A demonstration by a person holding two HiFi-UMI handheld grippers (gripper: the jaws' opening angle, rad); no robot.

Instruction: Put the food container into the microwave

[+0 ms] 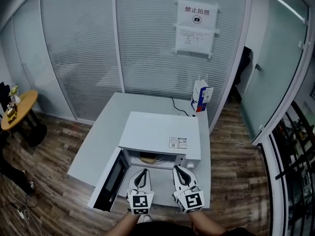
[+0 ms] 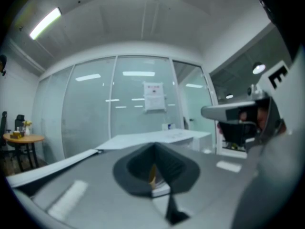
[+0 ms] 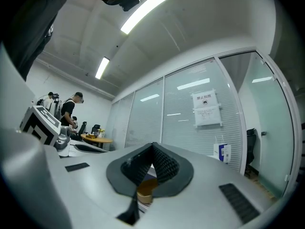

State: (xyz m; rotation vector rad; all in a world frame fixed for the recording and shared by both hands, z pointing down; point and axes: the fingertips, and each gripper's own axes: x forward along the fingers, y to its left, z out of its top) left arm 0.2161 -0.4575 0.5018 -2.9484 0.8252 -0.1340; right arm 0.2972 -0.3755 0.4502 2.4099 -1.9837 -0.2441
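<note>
Hovering just in front of the microwave [image 1: 162, 134], the left gripper [image 1: 142, 171] and the right gripper [image 1: 178, 168] sat side by side, apart from each other, both pointing into its cavity. The left gripper's own view showed its jaws [image 2: 153, 147] pressed together at the tips with nothing between them. The right gripper [image 3: 153, 145] was the same in its view, tips meeting and nothing gripped.

The food container [image 1: 147, 157], a round tan thing, lay inside the microwave on the cavity floor, beyond both sets of tips and touching neither. In the right gripper view it showed as a tan curve [image 3: 145, 187] through the gap below the closed tips.

The microwave's door [image 1: 110, 178] stood swung wide open to the microwave's left. The microwave rested on a pale grey table [image 1: 106, 132], towards its front right part. Behind the microwave, at the table's far right corner, a blue and white paper bag [image 1: 201, 95] stood upright, and a black cable [image 1: 177, 106] ran from behind the microwave towards it. Farther behind the microwave rose a glass partition [image 1: 83, 48] with a paper notice [image 1: 197, 26] stuck on it. Well to the microwave's left was a round wooden table [image 1: 19, 107].
</note>
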